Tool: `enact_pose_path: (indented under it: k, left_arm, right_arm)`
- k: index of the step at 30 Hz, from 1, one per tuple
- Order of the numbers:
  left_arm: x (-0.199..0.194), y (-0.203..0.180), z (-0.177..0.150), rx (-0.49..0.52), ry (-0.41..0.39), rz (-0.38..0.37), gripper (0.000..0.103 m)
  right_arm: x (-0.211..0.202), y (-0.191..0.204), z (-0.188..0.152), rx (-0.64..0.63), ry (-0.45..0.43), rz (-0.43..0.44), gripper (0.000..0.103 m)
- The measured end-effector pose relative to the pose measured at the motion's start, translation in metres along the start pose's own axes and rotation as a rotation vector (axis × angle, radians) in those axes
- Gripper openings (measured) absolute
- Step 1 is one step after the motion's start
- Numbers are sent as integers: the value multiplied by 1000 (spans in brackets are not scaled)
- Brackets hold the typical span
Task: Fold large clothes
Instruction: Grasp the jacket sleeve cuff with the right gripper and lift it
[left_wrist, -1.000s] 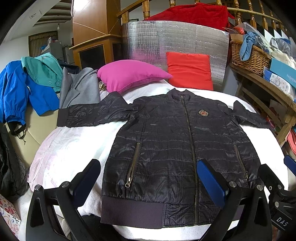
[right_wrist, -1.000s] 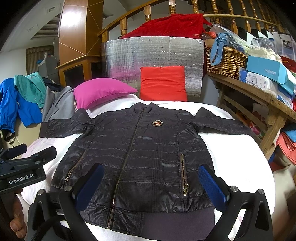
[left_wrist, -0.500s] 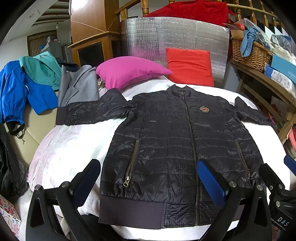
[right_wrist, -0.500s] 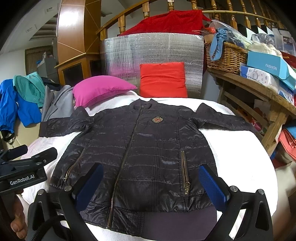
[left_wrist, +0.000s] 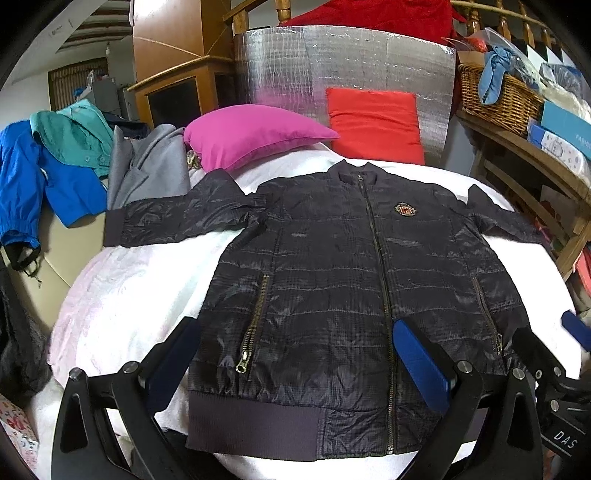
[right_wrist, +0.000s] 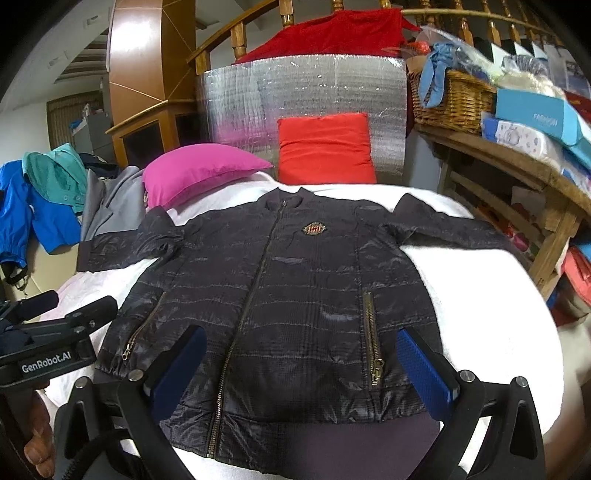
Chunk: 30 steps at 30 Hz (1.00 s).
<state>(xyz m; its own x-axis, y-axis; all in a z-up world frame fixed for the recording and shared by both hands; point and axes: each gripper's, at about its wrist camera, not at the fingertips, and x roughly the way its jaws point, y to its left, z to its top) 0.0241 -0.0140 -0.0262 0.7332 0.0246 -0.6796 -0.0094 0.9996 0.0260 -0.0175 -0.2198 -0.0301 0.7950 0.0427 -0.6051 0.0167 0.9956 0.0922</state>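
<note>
A black quilted zip-up jacket (left_wrist: 351, 295) with a ribbed hem and a small embroidered chest badge is seen spread flat, front side up and zipped closed, on a white padded bed (left_wrist: 136, 291). Both sleeves are stretched out sideways from the jacket body, and the collar is pointed toward a magenta pillow (left_wrist: 251, 138) and a red cushion (left_wrist: 375, 123), which are placed beyond the collar against a silver quilted foil panel (left_wrist: 343, 66). To the left of the jacket's left-hand sleeve cuff, a grey coat (left_wrist: 147, 173), a teal garment (left_wrist: 74, 136) and a bright blue jacket (left_wrist: 33, 184) are draped. To the right of the jacket, a wooden shelf (right_wrist: 517, 158) is loaded with a wicker basket (right_wrist: 454, 99) and boxes. The left gripper (left_wrist: 299, 363) is held above the jacket's hem near its left pocket zipper, with its blue-padded fingers (left_wrist: 419, 358) spread wide apart and nothing clasped between them. The right gripper (right_wrist: 299, 367) is held over the hem near the right pocket zipper, its fingers (right_wrist: 423, 373) likewise spread wide and kept clear of the fabric.
</note>
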Motion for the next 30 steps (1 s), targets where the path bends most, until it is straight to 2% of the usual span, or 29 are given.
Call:
enact_pose_path:
  k: [3, 8, 12, 19, 23, 25, 30]
  left_arm:
    - [15, 2, 0, -14, 28, -21, 103]
    - [55, -7, 3, 20, 82, -6, 103]
    - [88, -21, 14, 76, 91, -8, 103]
    - [154, -42, 52, 117, 68, -43, 103]
    - [185, -47, 60, 112, 43, -65, 103]
    - [194, -47, 61, 101, 24, -85, 103]
    - [203, -41, 55, 66, -10, -141, 103]
  right_arm:
    - [11, -20, -1, 67, 47, 43, 103]
    - [26, -81, 3, 228, 68, 82, 103]
    - [49, -161, 14, 411, 58, 113, 103]
    - [134, -337, 47, 849, 35, 137, 103]
    - [187, -411, 64, 1007, 23, 95, 96]
    - [211, -433, 77, 1021, 23, 65, 92]
    - [263, -466, 99, 1012, 35, -50, 90]
